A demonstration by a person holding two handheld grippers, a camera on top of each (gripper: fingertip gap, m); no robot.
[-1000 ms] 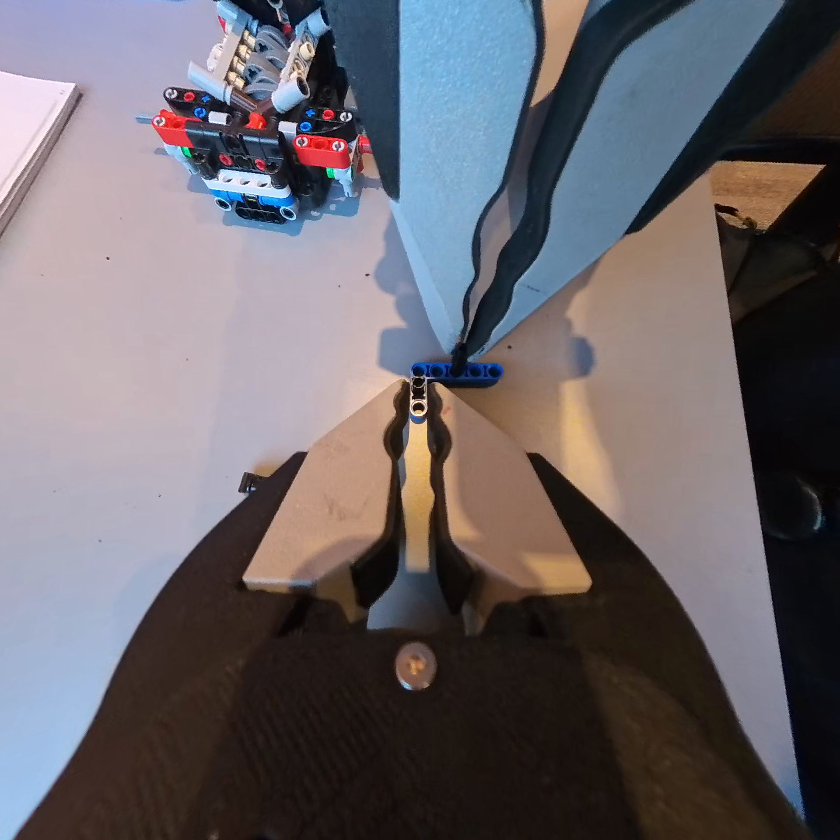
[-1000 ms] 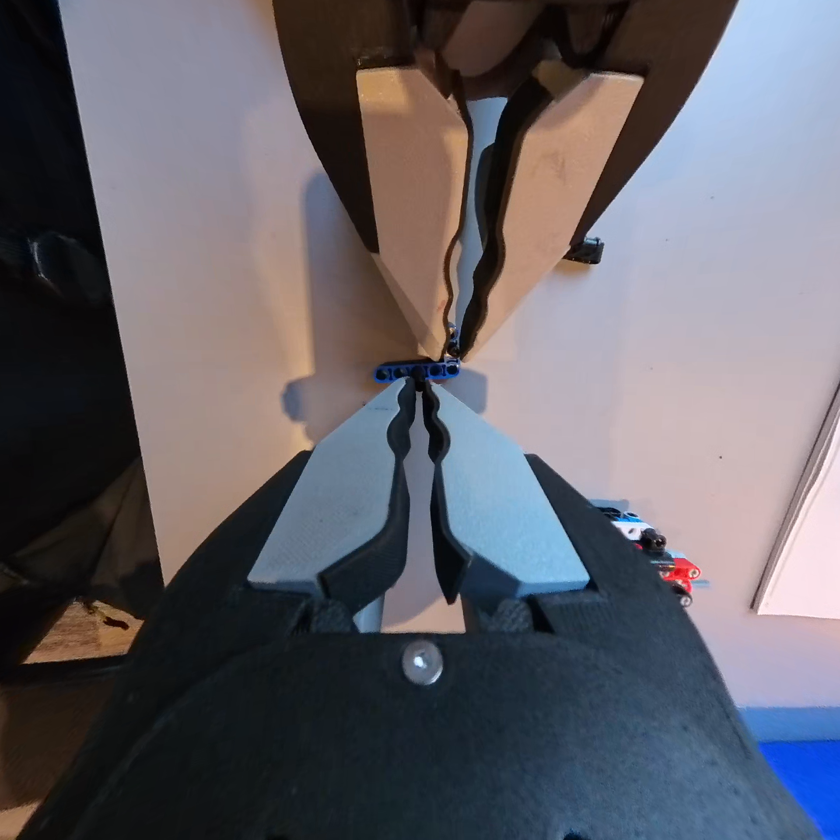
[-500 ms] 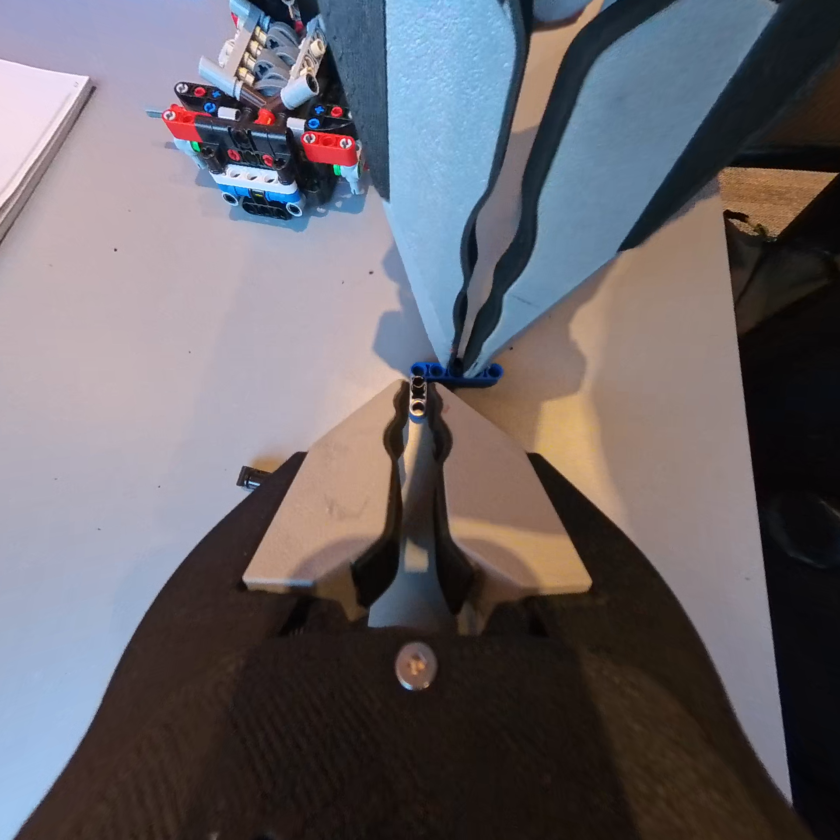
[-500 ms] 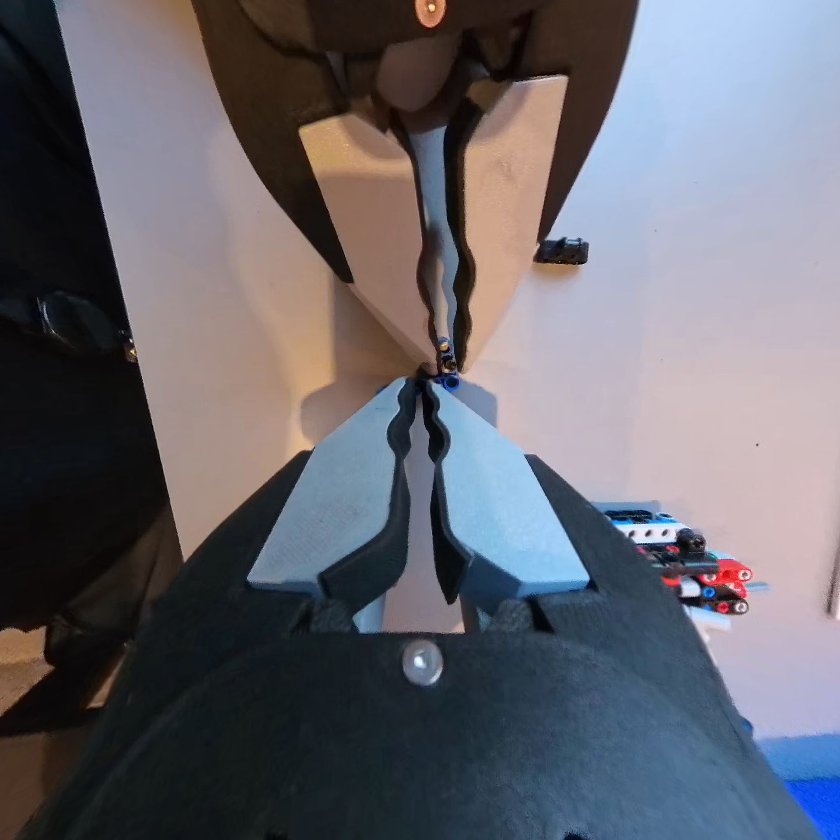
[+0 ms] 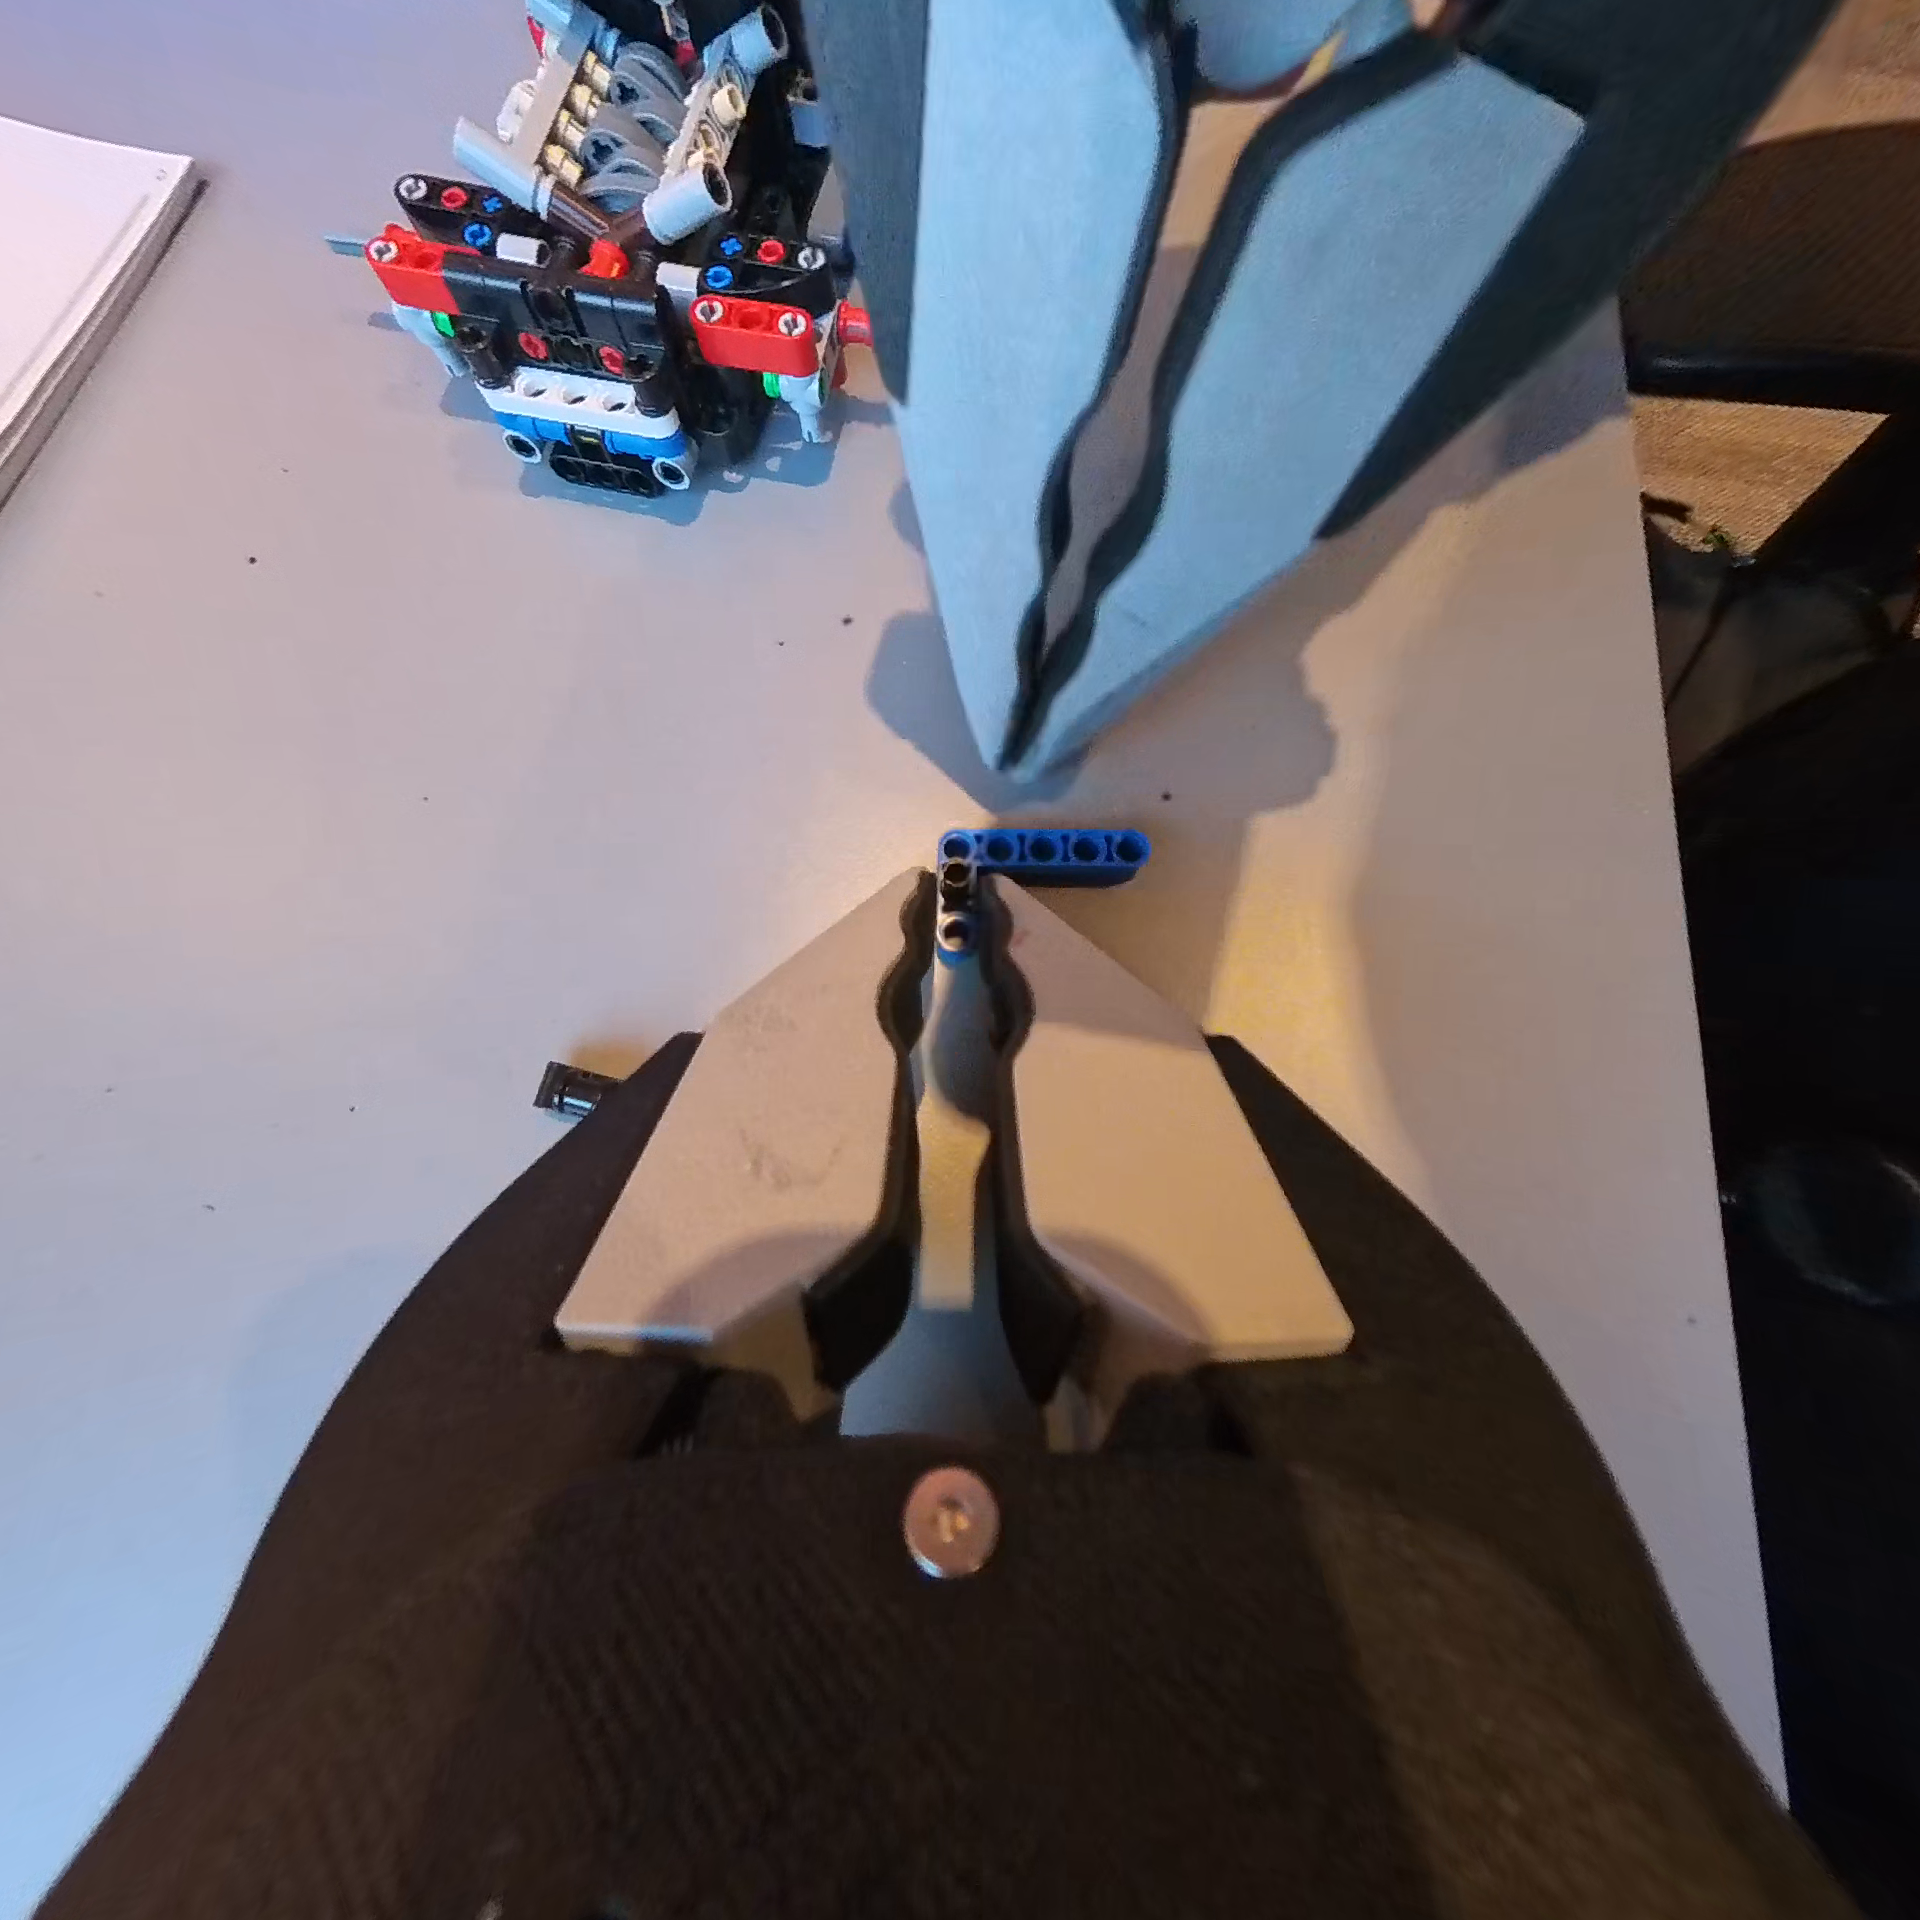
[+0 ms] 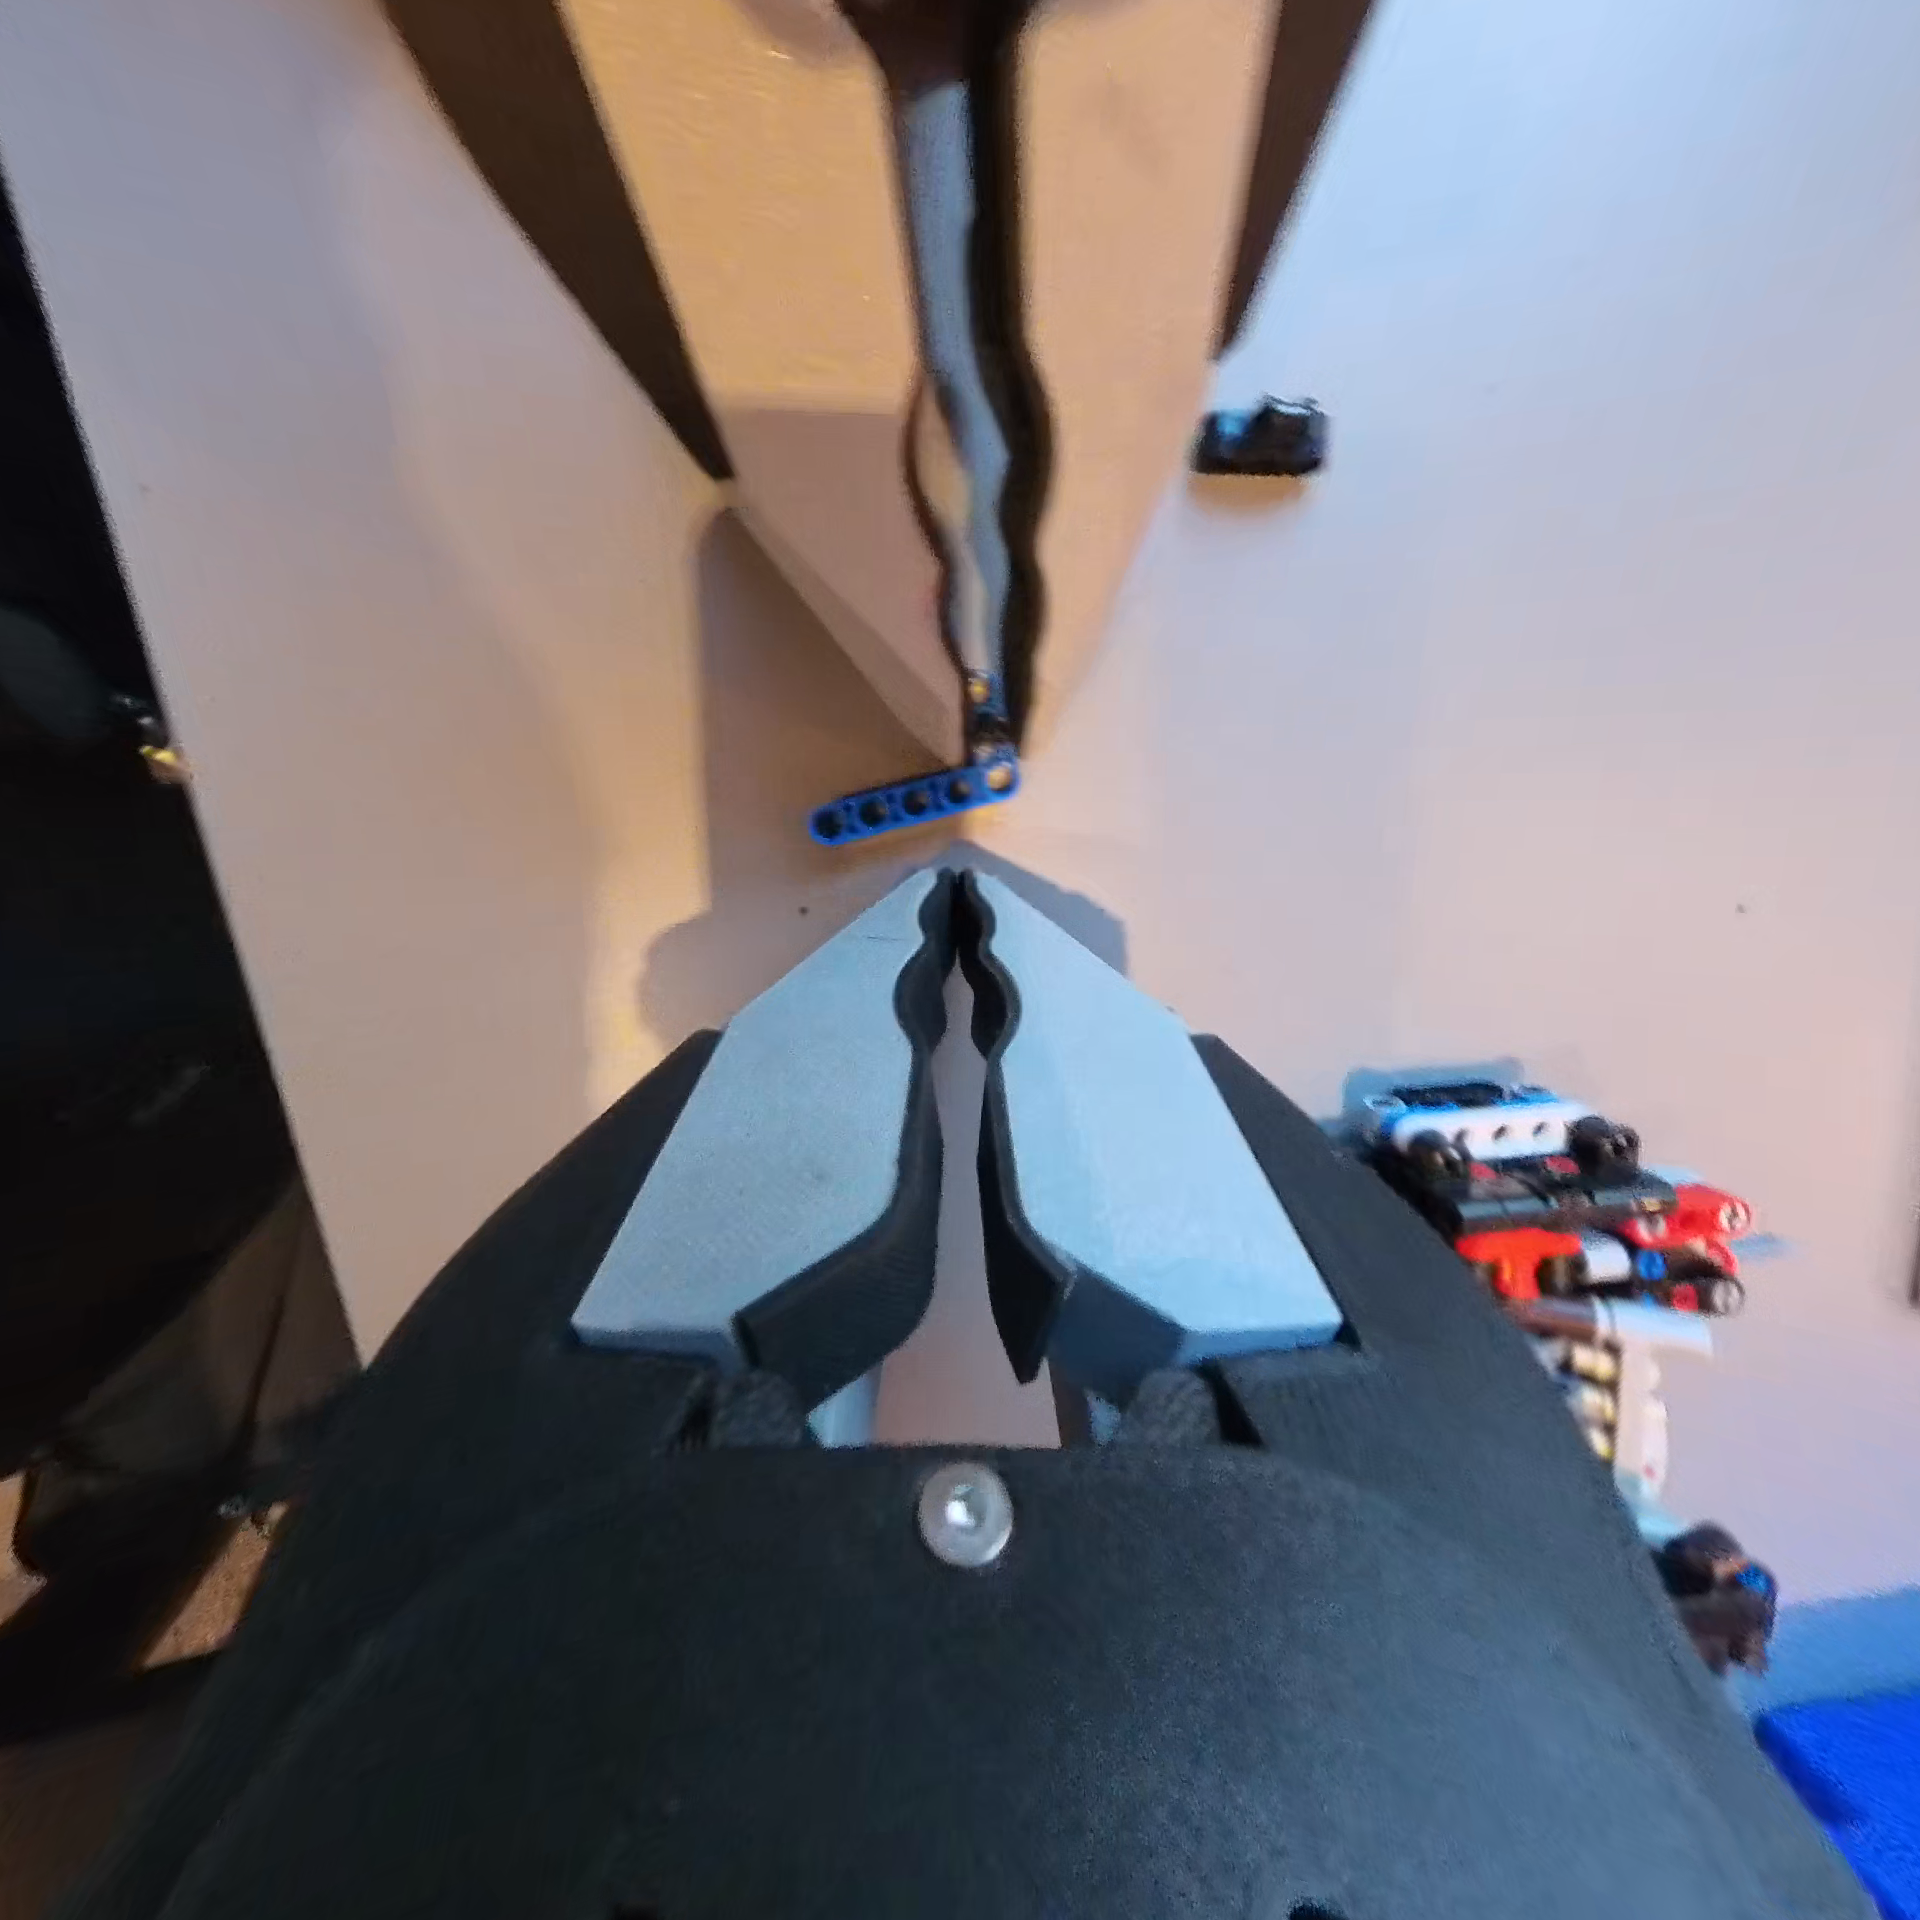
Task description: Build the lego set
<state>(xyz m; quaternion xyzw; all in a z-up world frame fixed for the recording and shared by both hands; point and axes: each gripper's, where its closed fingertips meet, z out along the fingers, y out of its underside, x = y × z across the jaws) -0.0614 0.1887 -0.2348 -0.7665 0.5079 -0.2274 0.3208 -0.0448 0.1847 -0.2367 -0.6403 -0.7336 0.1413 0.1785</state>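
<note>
Two grippers face each other over the pale bench near its right edge. We see the left gripper [image 5: 961,914] with its tips clamped on a small grey connector piece [image 5: 956,906], which is joined to one end of a blue beam [image 5: 1044,850] with a row of holes. That beam sticks out sideways from the tips, toward the right edge of the bench; whether it rests on the surface or hangs just above it we cannot tell. Opposite it, the right gripper [image 6: 956,883] has its tips pressed together on nothing and stands just clear of the beam, not touching it. Toward the far side of the bench, well apart from the beam, sits the partly built lego model [image 5: 613,301] in black, red, blue, white and grey. A small black pin [image 5: 569,1091] lies alone on the bench just beside the left gripper's body. At the far left edge we see a corner of a white booklet [image 5: 73,291]. Beyond the right edge there is dark floor
</note>
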